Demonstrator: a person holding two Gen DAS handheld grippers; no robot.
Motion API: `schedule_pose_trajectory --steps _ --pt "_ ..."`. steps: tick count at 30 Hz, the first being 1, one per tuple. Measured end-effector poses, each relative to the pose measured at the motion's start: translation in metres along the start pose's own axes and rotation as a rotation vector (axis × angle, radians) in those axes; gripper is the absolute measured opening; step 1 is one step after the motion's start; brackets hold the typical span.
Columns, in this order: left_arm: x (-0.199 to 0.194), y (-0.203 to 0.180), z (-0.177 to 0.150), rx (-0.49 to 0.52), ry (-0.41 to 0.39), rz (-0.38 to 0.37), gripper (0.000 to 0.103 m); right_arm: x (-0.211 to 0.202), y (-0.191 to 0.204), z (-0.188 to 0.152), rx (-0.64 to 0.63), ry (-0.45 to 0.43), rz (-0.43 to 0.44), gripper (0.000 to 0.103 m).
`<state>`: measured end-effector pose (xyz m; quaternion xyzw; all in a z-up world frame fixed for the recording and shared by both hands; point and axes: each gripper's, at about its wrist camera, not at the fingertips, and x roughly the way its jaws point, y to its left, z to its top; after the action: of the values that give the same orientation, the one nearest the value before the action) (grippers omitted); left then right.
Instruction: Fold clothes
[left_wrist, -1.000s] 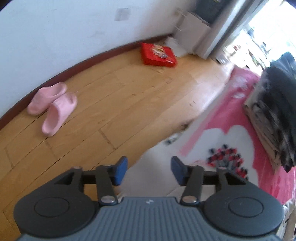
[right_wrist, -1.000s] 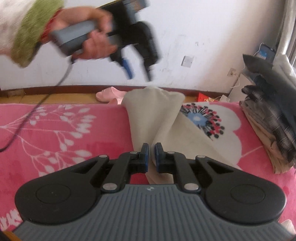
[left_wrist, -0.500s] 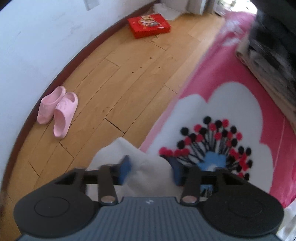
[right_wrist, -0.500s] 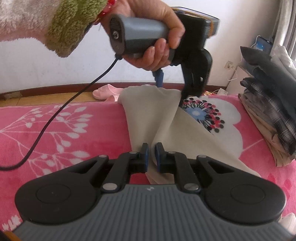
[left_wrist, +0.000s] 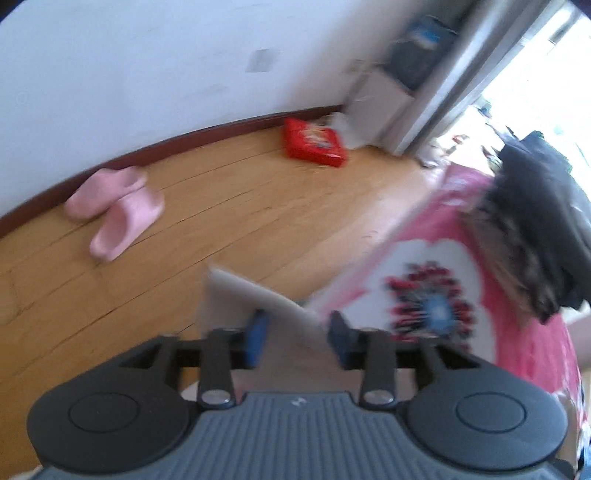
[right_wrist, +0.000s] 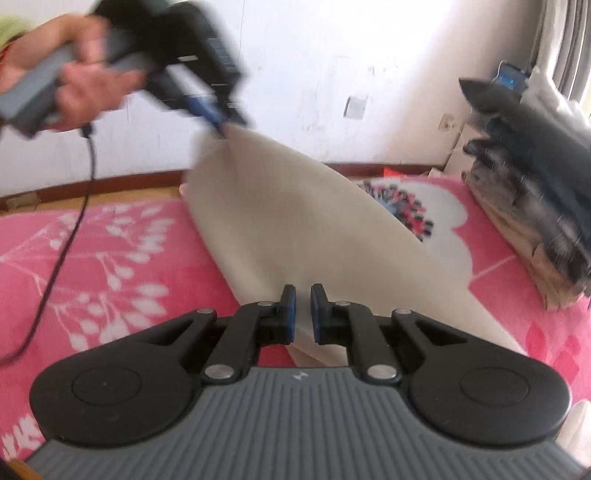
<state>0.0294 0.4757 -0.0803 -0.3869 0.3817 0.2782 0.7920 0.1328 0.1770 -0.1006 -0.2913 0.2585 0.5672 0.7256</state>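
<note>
Lifting the far corner of the plain beige cloth garment (right_wrist: 295, 229) off the pink flowered blanket (right_wrist: 110, 258), your left gripper (right_wrist: 221, 123) now pinches what it only straddled half a second ago, your right gripper (right_wrist: 302, 314) clamping the near edge, fold underway.

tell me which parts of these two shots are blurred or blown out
Left wrist view: motion blur smears the beige cloth and the clothes pile, and the window at top right is blown out white. Right wrist view: the left gripper and the hand holding it are streaked, while the right gripper stays sharp.
</note>
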Motion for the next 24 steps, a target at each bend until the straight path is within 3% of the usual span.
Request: schedule_pose_trajectory --steps 2,8,11,12,14,17,21,24 --pt "-0.003 0.021 0.003 -0.054 -0.026 -0.002 0.06 0.002 -0.001 -0.003 0.007 0.006 0.005 0.008" --pt "-0.003 0.058 0.027 -0.17 -0.107 0.108 0.058 -0.003 -0.011 0.002 0.074 0.002 0.009 0.013" --pt "-0.001 0.068 0.035 -0.178 -0.118 0.148 0.06 0.003 -0.027 0.002 0.179 0.004 0.035 0.017" --pt "0.001 0.07 0.036 -0.179 -0.112 0.148 0.061 0.006 -0.034 0.001 0.22 0.007 0.045 0.018" --pt "0.011 0.071 0.036 -0.154 -0.066 0.112 0.074 0.012 -0.046 -0.001 0.3 0.014 0.066 0.019" --pt "0.027 0.072 0.038 -0.118 0.001 0.059 0.078 0.025 -0.066 -0.005 0.44 0.017 0.103 0.023" --pt "0.049 0.072 0.043 -0.094 0.048 -0.001 0.085 0.033 -0.097 -0.014 0.719 -0.026 0.169 0.023" --pt "0.061 0.069 0.047 -0.094 0.068 -0.006 0.088 0.013 -0.103 -0.021 0.792 -0.071 0.165 0.024"
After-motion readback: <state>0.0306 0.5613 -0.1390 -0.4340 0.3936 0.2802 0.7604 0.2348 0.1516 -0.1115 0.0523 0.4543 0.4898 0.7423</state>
